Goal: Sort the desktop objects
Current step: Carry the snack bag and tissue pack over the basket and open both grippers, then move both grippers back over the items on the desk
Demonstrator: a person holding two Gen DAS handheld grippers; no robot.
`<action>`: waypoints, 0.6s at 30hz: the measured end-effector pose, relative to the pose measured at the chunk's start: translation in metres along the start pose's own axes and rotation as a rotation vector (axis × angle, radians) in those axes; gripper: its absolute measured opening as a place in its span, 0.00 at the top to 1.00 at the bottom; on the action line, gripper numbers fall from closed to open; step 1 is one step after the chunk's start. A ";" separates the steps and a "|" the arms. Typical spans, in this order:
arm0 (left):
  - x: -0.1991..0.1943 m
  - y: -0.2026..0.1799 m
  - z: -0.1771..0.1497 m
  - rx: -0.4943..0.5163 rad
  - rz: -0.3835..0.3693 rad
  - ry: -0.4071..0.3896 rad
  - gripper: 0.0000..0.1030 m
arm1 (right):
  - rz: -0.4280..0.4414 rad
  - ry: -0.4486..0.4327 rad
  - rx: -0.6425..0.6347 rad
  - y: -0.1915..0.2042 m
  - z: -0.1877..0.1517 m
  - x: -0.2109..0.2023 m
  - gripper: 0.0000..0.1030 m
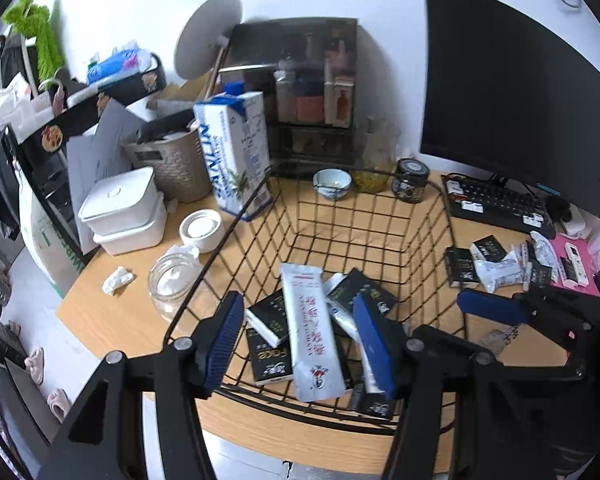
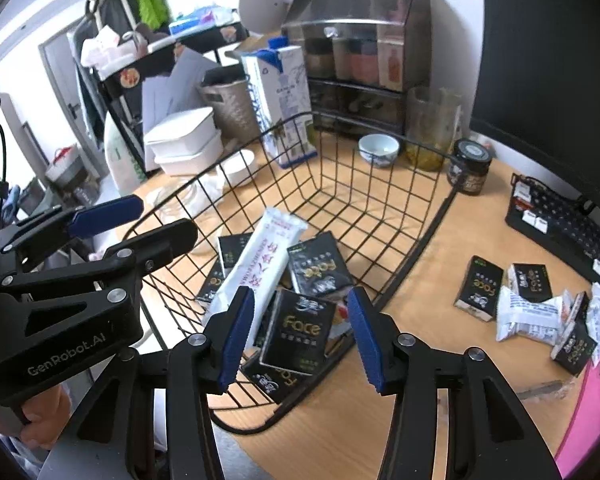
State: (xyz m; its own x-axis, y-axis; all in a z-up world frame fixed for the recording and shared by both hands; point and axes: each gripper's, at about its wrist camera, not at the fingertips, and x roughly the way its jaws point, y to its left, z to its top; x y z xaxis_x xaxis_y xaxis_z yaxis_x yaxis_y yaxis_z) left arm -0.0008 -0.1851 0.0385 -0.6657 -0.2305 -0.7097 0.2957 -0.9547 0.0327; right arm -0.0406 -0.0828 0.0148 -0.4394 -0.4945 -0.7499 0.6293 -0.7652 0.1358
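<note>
1. Black wire basket [image 1: 440,216], at the front edge of the wooden desk [image 1: 112,312]; holds several black "Face" packets [image 2: 298,330] and one long white sachet [image 1: 312,332] lying across them.
2. Left gripper [image 1: 300,344]: blue-padded fingers apart over the basket's near rim, the white sachet between them; pad contact not clear.
3. Right gripper [image 2: 302,336]: fingers apart above the basket's near corner, a "Face" packet seen between them, not pressed.
4. Loose pile [image 2: 540,304] of black packets and white wrappers, on the desk to the right of the basket, near the keyboard [image 2: 568,224].
5. Far edge, behind the basket: small bowl [image 1: 332,182], dark-lidded jar [image 1: 410,180], blue-and-white carton [image 1: 236,152].
6. Left of the basket: empty glass jar [image 1: 172,284], stacked white containers [image 1: 124,210].
</note>
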 end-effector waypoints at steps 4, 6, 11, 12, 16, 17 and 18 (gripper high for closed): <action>-0.007 -0.020 0.001 0.046 -0.032 -0.017 0.39 | -0.030 -0.020 0.020 -0.014 -0.009 -0.017 0.52; -0.009 -0.031 0.001 0.069 -0.045 -0.020 0.39 | -0.046 -0.027 0.037 -0.024 -0.014 -0.025 0.52; -0.011 -0.065 0.000 0.125 -0.089 -0.026 0.37 | -0.089 -0.032 0.086 -0.053 -0.028 -0.040 0.52; -0.010 -0.071 0.000 0.135 -0.097 -0.025 0.36 | -0.098 -0.032 0.097 -0.060 -0.032 -0.043 0.52; -0.004 -0.105 -0.004 0.192 -0.138 -0.014 0.32 | -0.144 -0.025 0.153 -0.093 -0.048 -0.051 0.52; -0.002 -0.114 -0.006 0.209 -0.150 -0.008 0.32 | -0.156 -0.022 0.171 -0.102 -0.052 -0.053 0.52; 0.001 -0.122 -0.008 0.224 -0.162 -0.001 0.32 | -0.171 -0.016 0.193 -0.114 -0.057 -0.054 0.52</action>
State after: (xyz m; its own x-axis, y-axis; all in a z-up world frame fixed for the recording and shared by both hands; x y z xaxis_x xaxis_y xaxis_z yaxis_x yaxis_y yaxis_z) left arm -0.0321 -0.0672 0.0286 -0.6928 -0.0711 -0.7176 0.0264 -0.9970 0.0733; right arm -0.0521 0.0549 0.0027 -0.5402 -0.3565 -0.7623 0.4117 -0.9020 0.1301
